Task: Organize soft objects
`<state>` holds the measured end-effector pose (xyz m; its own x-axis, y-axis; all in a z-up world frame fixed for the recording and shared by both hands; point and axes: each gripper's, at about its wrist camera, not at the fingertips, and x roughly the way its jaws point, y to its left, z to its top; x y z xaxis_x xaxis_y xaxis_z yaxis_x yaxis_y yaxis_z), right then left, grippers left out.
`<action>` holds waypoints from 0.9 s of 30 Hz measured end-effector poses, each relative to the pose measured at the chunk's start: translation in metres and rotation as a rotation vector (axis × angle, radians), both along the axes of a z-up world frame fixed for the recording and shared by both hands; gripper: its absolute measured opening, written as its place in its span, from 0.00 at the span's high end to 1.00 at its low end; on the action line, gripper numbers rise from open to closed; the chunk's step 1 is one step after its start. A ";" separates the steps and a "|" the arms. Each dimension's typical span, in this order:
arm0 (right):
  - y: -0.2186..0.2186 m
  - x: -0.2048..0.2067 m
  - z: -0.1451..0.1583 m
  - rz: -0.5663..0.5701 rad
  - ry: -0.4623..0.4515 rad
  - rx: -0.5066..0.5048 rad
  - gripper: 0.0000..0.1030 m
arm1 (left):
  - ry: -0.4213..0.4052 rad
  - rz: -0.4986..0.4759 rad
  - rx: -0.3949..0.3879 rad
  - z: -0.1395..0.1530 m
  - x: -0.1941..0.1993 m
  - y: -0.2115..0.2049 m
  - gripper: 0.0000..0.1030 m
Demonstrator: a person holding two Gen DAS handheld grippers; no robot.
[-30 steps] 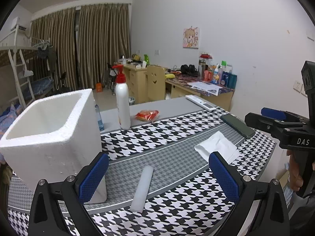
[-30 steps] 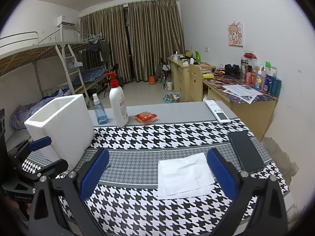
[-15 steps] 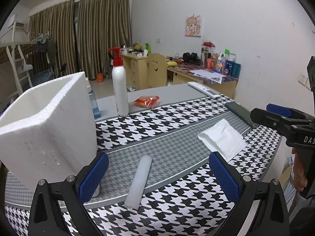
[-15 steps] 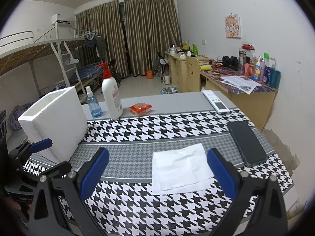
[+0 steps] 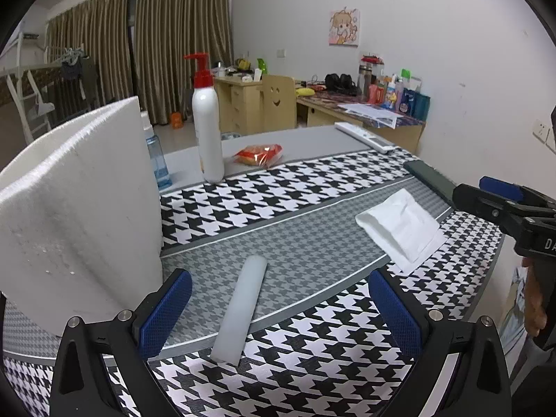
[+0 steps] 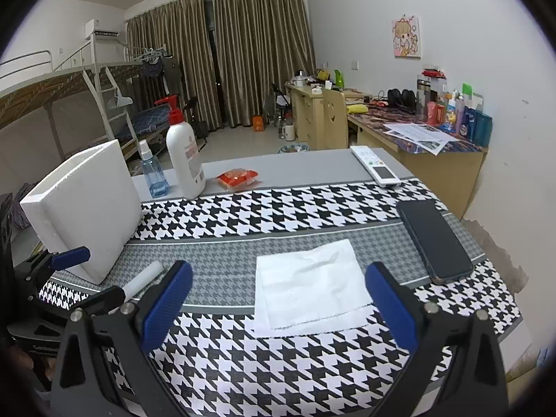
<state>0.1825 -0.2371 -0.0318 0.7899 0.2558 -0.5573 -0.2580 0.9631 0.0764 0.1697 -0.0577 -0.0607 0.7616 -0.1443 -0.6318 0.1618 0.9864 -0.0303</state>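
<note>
White foam cylinder (image 5: 241, 309) lying on the houndstooth cloth (image 5: 264, 201) between the wide-spread blue pads of the left gripper (image 5: 274, 307), beside the foam box (image 5: 76, 208). White tissue (image 6: 309, 286) flat between the right gripper's (image 6: 278, 304) equally wide pads. "DA" readable on the right gripper, remainder cut off. Pump bottle (image 6: 184, 158) label too small to read.

Both wrist views look low across the table (image 5: 312, 253), sharing the white cloth (image 6: 309, 292).
</note>
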 end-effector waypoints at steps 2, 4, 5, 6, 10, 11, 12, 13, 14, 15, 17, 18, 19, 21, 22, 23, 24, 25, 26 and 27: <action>-0.001 0.002 -0.003 -0.003 0.009 0.004 0.02 | 0.010 -0.001 0.004 -0.003 0.002 -0.001 0.01; -0.002 0.005 -0.007 -0.011 0.021 0.003 0.02 | 0.018 0.002 0.007 -0.005 0.004 0.000 0.01; -0.003 0.006 -0.008 -0.015 0.024 0.000 0.02 | 0.020 0.004 0.008 -0.006 0.005 -0.001 0.01; -0.003 0.008 -0.010 -0.019 0.029 -0.006 0.02 | 0.024 0.007 0.008 -0.006 0.006 0.000 0.01; -0.003 0.011 -0.015 -0.021 0.042 -0.008 0.02 | 0.042 0.010 0.003 -0.010 0.008 0.002 0.01; -0.004 0.012 -0.016 -0.021 0.044 -0.008 0.02 | 0.049 0.010 0.003 -0.012 0.009 0.002 0.01; -0.004 0.013 -0.017 -0.023 0.047 -0.008 0.02 | 0.055 0.009 0.004 -0.013 0.010 0.002 0.01; -0.004 0.013 -0.018 -0.024 0.050 -0.008 0.02 | 0.060 0.008 0.005 -0.014 0.011 0.001 0.01; -0.004 0.014 -0.019 -0.024 0.053 -0.007 0.02 | 0.063 0.010 0.005 -0.015 0.012 0.001 0.01; -0.004 0.015 -0.020 -0.024 0.055 -0.007 0.02 | 0.066 0.012 0.003 -0.016 0.012 0.002 0.01; -0.005 0.017 -0.022 -0.026 0.063 -0.007 0.02 | 0.073 0.011 0.006 -0.017 0.014 0.002 0.01; -0.005 0.017 -0.023 -0.025 0.065 -0.007 0.02 | 0.075 0.013 0.006 -0.018 0.014 0.002 0.01; -0.004 0.018 -0.024 -0.024 0.069 -0.006 0.02 | 0.078 0.014 0.006 -0.018 0.014 0.002 0.01; -0.003 0.020 -0.026 -0.023 0.076 -0.007 0.02 | 0.086 0.015 0.007 -0.021 0.016 0.002 0.01; -0.003 0.021 -0.027 -0.023 0.080 -0.007 0.02 | 0.090 0.017 0.010 -0.022 0.016 0.002 0.01; -0.003 0.022 -0.028 -0.024 0.084 -0.007 0.02 | 0.092 0.017 0.010 -0.022 0.017 0.003 0.02; -0.002 0.023 -0.029 -0.023 0.088 -0.009 0.02 | 0.097 0.017 0.009 -0.023 0.017 0.003 0.02; -0.002 0.024 -0.030 -0.021 0.091 -0.012 0.02 | 0.099 0.020 0.009 -0.023 0.018 0.004 0.02; -0.001 0.025 -0.031 -0.020 0.094 -0.015 0.02 | 0.103 0.022 0.009 -0.024 0.019 0.005 0.02; 0.000 0.025 -0.032 -0.020 0.097 -0.018 0.02 | 0.105 0.025 0.007 -0.025 0.020 0.006 0.02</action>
